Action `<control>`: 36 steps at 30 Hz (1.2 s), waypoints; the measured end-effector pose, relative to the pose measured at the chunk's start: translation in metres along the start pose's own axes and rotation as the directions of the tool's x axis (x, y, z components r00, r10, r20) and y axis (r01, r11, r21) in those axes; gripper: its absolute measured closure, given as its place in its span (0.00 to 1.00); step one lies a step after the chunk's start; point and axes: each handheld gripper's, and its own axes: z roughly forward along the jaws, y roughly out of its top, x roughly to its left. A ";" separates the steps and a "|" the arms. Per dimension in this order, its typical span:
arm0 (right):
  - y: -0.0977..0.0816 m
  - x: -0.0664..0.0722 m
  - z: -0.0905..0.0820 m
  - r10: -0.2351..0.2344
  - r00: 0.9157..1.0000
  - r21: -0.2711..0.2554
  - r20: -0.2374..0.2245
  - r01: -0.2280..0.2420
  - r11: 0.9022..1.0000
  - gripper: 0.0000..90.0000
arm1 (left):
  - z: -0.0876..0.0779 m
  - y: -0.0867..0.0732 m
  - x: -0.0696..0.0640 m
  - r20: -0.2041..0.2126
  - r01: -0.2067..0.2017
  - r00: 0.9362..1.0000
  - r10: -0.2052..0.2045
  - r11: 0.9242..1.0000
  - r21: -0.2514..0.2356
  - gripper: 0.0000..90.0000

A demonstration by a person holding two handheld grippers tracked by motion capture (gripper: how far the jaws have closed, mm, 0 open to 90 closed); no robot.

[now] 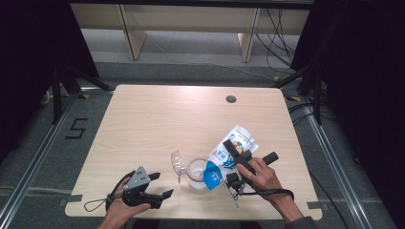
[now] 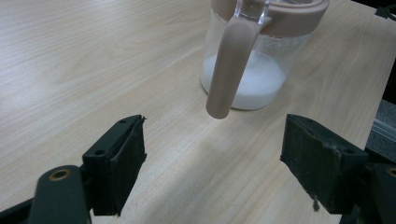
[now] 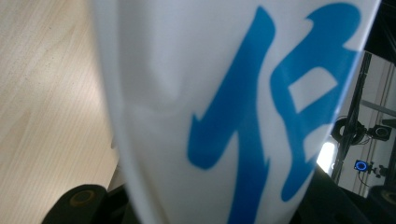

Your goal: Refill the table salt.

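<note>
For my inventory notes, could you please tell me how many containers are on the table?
2: a clear jug with white powder at the near centre, and a white-and-blue bag tilted over it in the right claw.

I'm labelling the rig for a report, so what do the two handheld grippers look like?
Both are black. The left gripper carries a grey three-cornered plate, thick square-edged pads and a looping black cable. The right gripper has a ribbed handle and a trailing cable.

The high view looks down on the surface [image 1: 157,119]; the left gripper view sits low, facing the jug [image 2: 261,51], shared with it; the right gripper view presses against the bag [image 3: 187,93].
</note>
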 end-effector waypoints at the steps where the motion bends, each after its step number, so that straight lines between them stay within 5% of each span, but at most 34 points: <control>1: 0.000 0.000 0.000 -0.002 1.000 0.000 -0.001 0.002 1.000 0.77 | 0.000 0.000 0.000 0.000 -0.001 1.000 0.001 1.000 0.001 0.23; 21: 0.000 0.001 0.000 0.015 1.000 0.010 0.003 -0.015 1.000 0.78 | 0.000 0.000 0.000 0.000 -0.001 1.000 0.001 1.000 0.000 0.23; 24: 0.001 -0.002 -0.001 -0.019 1.000 0.015 -0.012 0.019 1.000 0.78 | 0.001 0.000 0.000 0.000 0.003 1.000 -0.003 1.000 -0.004 0.23; 36: 0.000 -0.001 -0.001 -0.014 1.000 0.021 -0.020 0.015 1.000 0.78 | 0.000 0.000 0.000 0.000 0.000 1.000 0.000 1.000 0.000 0.23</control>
